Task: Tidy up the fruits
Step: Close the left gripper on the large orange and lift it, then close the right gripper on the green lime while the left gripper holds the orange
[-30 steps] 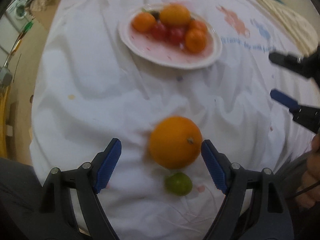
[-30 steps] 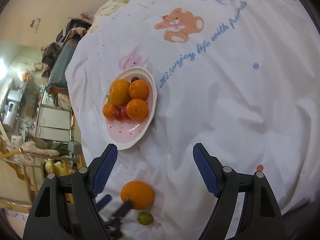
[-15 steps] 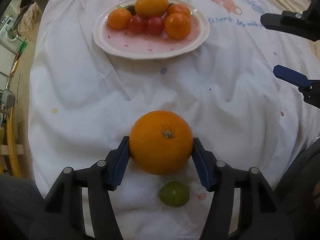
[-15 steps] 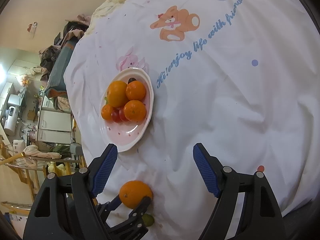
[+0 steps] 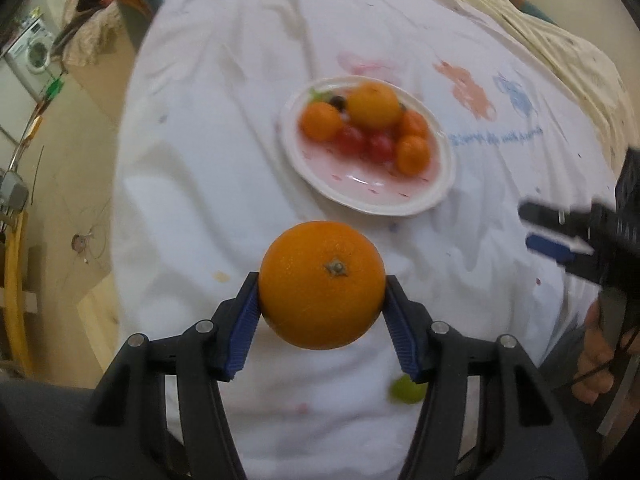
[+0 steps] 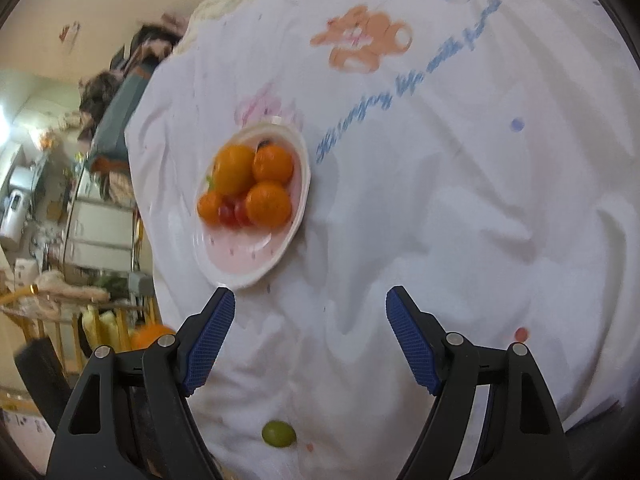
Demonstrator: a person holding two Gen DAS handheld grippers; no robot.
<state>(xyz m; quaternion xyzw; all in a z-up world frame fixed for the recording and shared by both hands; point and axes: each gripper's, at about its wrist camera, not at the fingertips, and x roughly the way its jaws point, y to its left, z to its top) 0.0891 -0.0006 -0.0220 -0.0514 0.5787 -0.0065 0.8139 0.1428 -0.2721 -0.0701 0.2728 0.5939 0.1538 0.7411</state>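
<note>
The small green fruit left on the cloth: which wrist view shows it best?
The right wrist view. There the small green fruit lies whole and fairly sharp on the white cloth, below the open right hand-held gripper. In the left wrist view it is a blurred green patch, partly hidden behind a finger of the left hand-held gripper.

White sheet (image 6: 460,208) — plate (image 6: 294,220), green fruit (image 6: 279,433)

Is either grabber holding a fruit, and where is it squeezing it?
The left gripper holds the big orange, squeezed at its two sides, stem facing the camera. The right gripper holds nothing.
</note>
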